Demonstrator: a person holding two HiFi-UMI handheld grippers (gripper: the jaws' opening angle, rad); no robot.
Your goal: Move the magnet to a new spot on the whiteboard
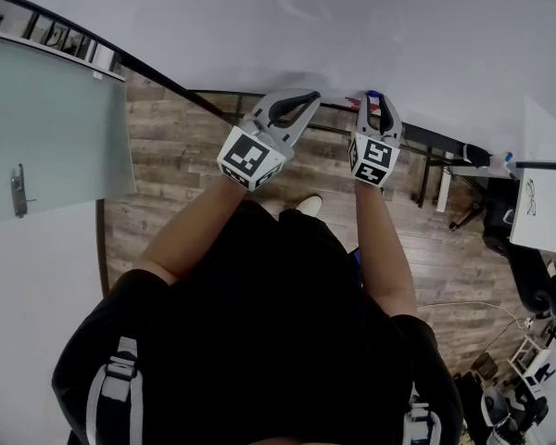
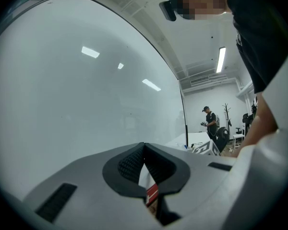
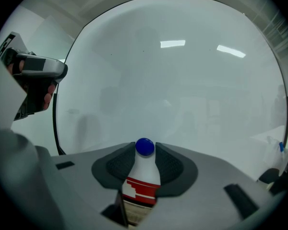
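Note:
A small round blue magnet (image 3: 144,146) sits pinched between the jaw tips of my right gripper (image 3: 145,153), close in front of the whiteboard (image 3: 182,90). In the head view the magnet (image 1: 373,94) shows as a blue dot at the tip of the right gripper (image 1: 374,100), right at the whiteboard (image 1: 352,26). My left gripper (image 2: 144,146) is shut with nothing in it, its pads meeting at the tip. It is held up beside the right one (image 1: 306,98), also near the board (image 2: 77,90).
A frosted glass door (image 1: 46,128) with a handle stands at the left. Wooden floor (image 1: 167,156) lies below. A dark stand frame (image 1: 426,142), a white table (image 1: 542,207) and chairs are at the right. Another person (image 2: 210,121) stands far off.

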